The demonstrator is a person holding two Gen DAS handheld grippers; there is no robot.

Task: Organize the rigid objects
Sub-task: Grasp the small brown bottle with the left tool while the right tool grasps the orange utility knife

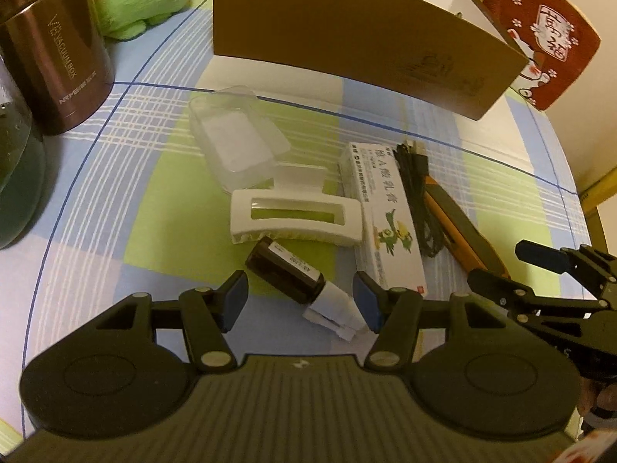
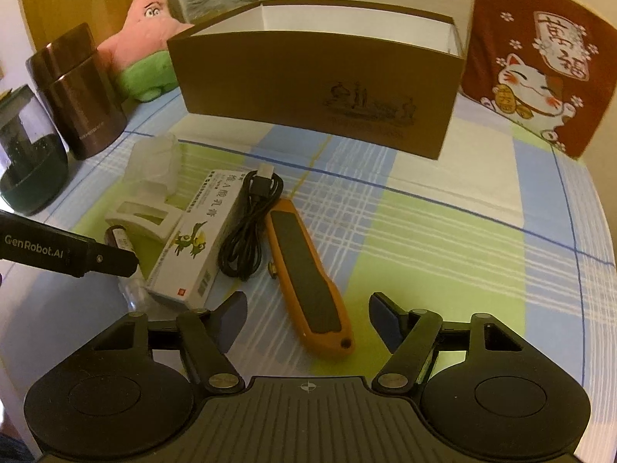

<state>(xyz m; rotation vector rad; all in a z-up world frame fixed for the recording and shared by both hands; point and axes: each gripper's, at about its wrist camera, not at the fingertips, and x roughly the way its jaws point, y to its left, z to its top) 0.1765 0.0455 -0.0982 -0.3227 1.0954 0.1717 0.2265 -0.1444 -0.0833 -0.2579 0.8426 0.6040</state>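
Left gripper [image 1: 300, 301]: your jaws stand apart around the small dark bottle [image 1: 287, 268], pads not pressing.
Right gripper [image 2: 308, 320]: apart, astride the orange utility knife [image 2: 308, 274].
Writing: "GenRobot.AI" on your left arm; "VACUUM BOX" on the brown canister [image 1: 58, 50].
Surface: checked blue-green cloth [image 2: 443, 231]; brown box [image 2: 316, 92] behind.

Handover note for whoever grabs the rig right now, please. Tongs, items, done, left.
Left tongs: open, straddling the small dark bottle, pads not pressing.
Right tongs: open around the orange utility knife, no grip.
On the checked tablecloth: clear plastic case, white hair claw, ointment carton, coiled black USB cable.
Done: nothing seen inside the brown open box, though its floor is hidden.
Left: probably all six items.
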